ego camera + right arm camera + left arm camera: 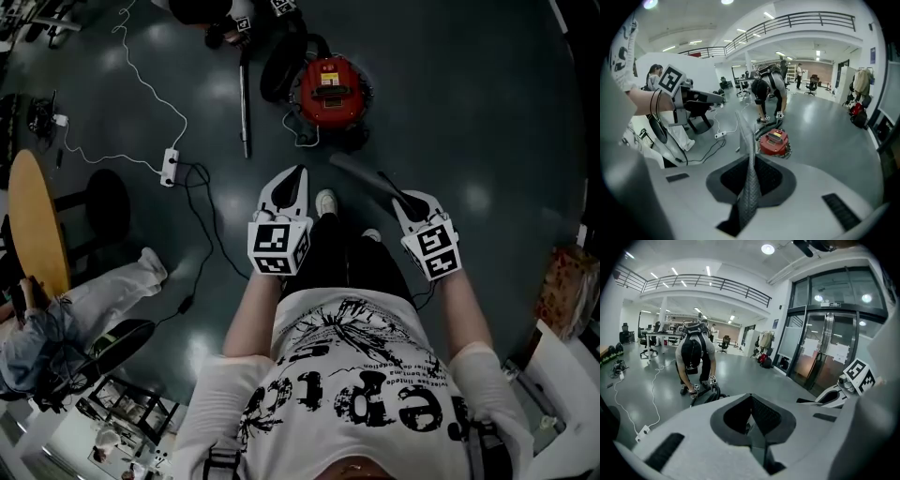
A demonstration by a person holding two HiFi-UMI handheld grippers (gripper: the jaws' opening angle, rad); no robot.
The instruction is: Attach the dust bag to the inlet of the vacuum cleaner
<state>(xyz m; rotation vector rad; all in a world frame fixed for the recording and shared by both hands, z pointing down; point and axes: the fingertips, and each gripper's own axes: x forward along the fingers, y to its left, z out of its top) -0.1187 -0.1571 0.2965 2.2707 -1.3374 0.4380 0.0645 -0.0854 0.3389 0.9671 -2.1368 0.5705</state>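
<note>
The red vacuum cleaner (328, 89) stands on the dark floor ahead of me, with a black hose (278, 66) curled at its left. It also shows in the right gripper view as the red vacuum cleaner (774, 142). My right gripper (401, 199) is shut on a flat grey dust bag (361, 173), which sticks out toward the vacuum. Seen edge-on, the dust bag (749, 178) stands upright between the right gripper (750, 190) jaws. My left gripper (296, 174) is shut with nothing in it, level with the right one. In its own view the left gripper (752, 425) holds nothing.
A metal tube (246, 103) lies left of the vacuum. A white power strip (170, 167) and cables run across the floor. Another person (693, 359) bends over beyond the vacuum. A round wooden table (37, 225) and a seated person (103, 291) are at the left.
</note>
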